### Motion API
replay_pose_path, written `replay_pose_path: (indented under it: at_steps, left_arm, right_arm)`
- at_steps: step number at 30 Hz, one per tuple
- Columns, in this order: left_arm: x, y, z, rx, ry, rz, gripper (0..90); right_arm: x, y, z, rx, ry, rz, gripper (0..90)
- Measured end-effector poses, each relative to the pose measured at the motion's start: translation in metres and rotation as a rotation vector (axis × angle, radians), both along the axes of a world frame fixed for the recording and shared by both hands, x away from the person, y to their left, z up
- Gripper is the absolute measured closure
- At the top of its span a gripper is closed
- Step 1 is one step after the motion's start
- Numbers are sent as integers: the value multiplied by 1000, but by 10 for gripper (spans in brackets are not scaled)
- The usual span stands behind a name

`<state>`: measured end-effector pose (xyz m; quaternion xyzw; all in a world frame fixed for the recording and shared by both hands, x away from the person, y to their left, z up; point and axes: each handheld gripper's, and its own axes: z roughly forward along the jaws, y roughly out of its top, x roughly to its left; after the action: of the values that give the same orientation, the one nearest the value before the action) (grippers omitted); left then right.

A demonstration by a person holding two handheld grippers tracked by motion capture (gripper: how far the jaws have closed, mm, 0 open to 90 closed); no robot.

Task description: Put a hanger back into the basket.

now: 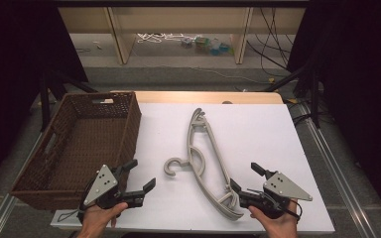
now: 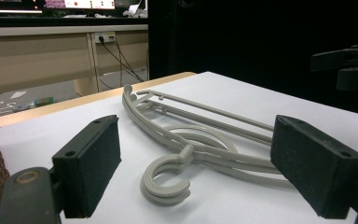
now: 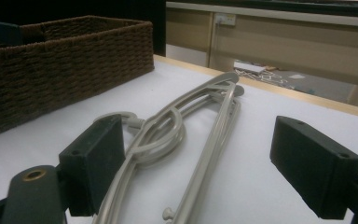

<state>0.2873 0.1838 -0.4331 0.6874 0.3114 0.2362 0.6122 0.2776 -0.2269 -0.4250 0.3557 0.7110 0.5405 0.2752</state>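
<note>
Item: grey hangers (image 1: 206, 158), stacked, mid-worktop (image 1: 258, 129), hooks toward wicker basket (image 1: 79, 144) at left edge. Left gripper (image 1: 140, 174) and right gripper (image 1: 247, 179): fingers released, empty. Risk: nested stack may separate or slide if gripped unevenly.

A white worktop (image 1: 258, 129) with a pale wooden far edge carries a brown wicker basket (image 1: 87, 144) at its left and grey hangers (image 1: 209, 158) lying flat mid-surface
</note>
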Motion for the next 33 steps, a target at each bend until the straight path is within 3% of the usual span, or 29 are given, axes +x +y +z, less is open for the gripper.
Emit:
replay_pose_path:
  at_steps: [5, 6, 9, 14, 20, 24, 29, 33]
  left_arm:
    - [1, 1, 0, -16, -9, -1, 158]
    - [0, 1, 0, 1, -2, 5, 158]
    - [0, 1, 0, -7, 1, 6, 158]
    - [0, 2, 1, 0, -3, 3, 157]
    - [0, 1, 1, -1, -4, 2, 157]
    - [0, 1, 1, 4, -4, 3, 157]
    - [0, 1, 0, 4, -3, 6, 158]
    - [0, 1, 0, 3, -6, 3, 158]
  right_arm:
    - [1, 5, 0, -5, 6, 14, 190]
    - [1, 6, 0, -4, 2, 16, 201]
    - [1, 7, 1, -9, 0, 38, 280]
    - [0, 9, 5, -15, 5, 46, 316]
    - [1, 13, 6, -22, 11, 41, 296]
    - [5, 17, 11, -45, -2, 48, 293]
    - [11, 25, 22, -116, 27, 77, 290]
    - [20, 37, 25, -163, 90, 102, 283]
